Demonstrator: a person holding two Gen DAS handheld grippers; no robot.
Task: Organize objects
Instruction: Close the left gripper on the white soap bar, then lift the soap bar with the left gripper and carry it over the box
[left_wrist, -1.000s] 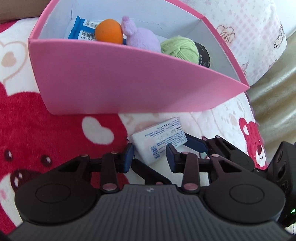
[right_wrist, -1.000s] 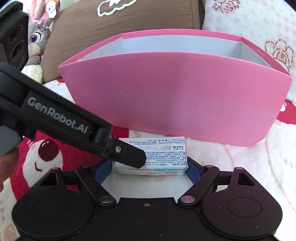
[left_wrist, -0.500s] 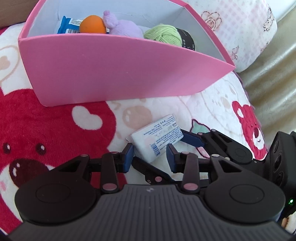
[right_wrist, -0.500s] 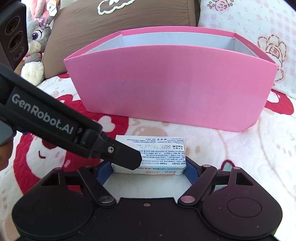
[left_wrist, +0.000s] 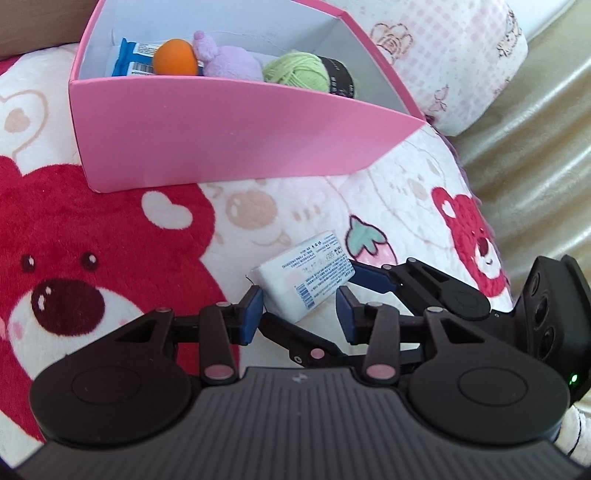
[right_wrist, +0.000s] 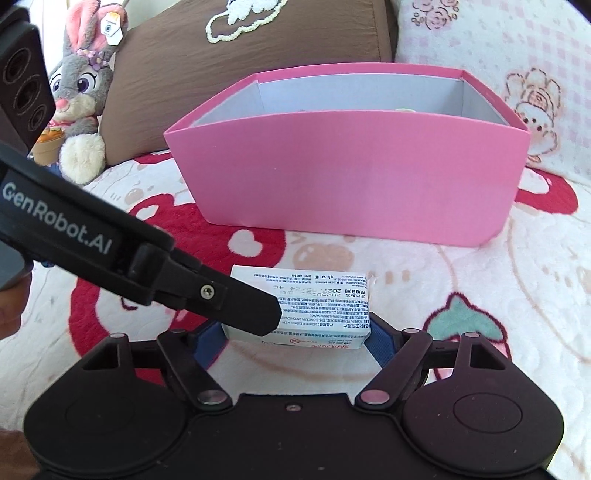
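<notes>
A white tissue pack (right_wrist: 314, 295) with printed text sits lengthwise between the blue pads of my right gripper (right_wrist: 295, 341), which is shut on its two ends, just above the blanket. My left gripper (left_wrist: 299, 314) comes in from the left; its jaws are opening, and the pack's (left_wrist: 306, 277) near corner lies between its tips without being pressed. One left finger (right_wrist: 236, 306) covers the pack's left part. Ahead stands the pink box (left_wrist: 221, 147), holding a blue packet (left_wrist: 129, 55), an orange ball (left_wrist: 175, 57), a purple plush (left_wrist: 229, 62) and green yarn (left_wrist: 295, 72).
A blanket with red bears (left_wrist: 74, 258) covers the bed. Behind the pink box (right_wrist: 351, 177) lean a brown pillow (right_wrist: 258, 55), a grey bunny plush (right_wrist: 81, 85) and a pink-checked pillow (left_wrist: 443, 55). A beige surface (left_wrist: 535, 166) lies off the bed's right edge.
Both grippers have drawn back from the pink box and risen a little, and the pack came along between the right pads. The left pads have spread slightly.
</notes>
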